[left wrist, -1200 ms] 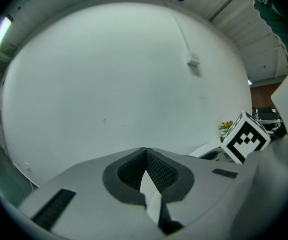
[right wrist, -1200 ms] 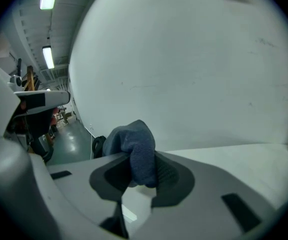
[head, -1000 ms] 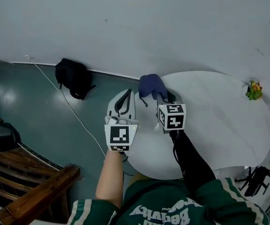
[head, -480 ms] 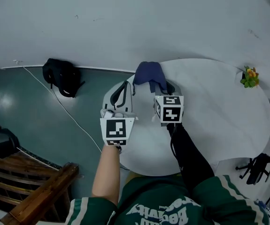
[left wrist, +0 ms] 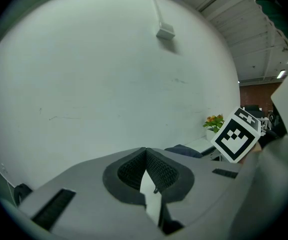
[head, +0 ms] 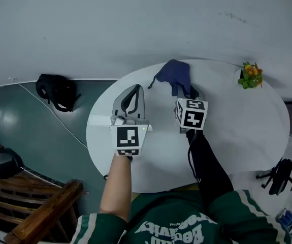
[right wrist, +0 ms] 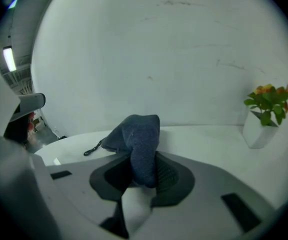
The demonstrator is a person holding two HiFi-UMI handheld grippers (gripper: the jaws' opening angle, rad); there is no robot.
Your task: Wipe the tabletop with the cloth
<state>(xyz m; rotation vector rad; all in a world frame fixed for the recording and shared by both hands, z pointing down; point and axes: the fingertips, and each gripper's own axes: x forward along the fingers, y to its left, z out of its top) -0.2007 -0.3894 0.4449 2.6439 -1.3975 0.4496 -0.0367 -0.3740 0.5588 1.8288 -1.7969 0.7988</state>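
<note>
**A:** Head view: the right gripper [head: 185, 91] is clamped on the blue cloth [head: 173, 74] at the far edge of the round white table [head: 237, 136]. The left gripper [head: 134, 90] hovers over the table's left part, well apart from the cloth. A potted plant [head: 250, 75] sits at the far right rim.

**B:** Does the left have anything?

**A:** Left gripper view: jaw tips meet with nothing between them, so it's empty. The cloth [left wrist: 184, 150] shows off to its right, behind the right gripper's marker cube [left wrist: 236, 136].

**B:** And the right's grip?

**A:** Right gripper view: the jaws pinch a thick fold of the cloth [right wrist: 139, 136]. The rest is bunched ahead of the tips, with a small loop trailing onto the tabletop [right wrist: 209, 136]. I can't tell how much of it lies flat.

**B:** My read is that a bunched cloth wipes a narrow stripe. Tilt the gripper down so the fabric drags flat — not the jaw tips.

**A:** Agreed. Use light pressure and overlapping passes from the far edge inward. Stop short of the plant [right wrist: 266, 106], which looks easy to tip. Hold the left clear of the sweep.
</note>
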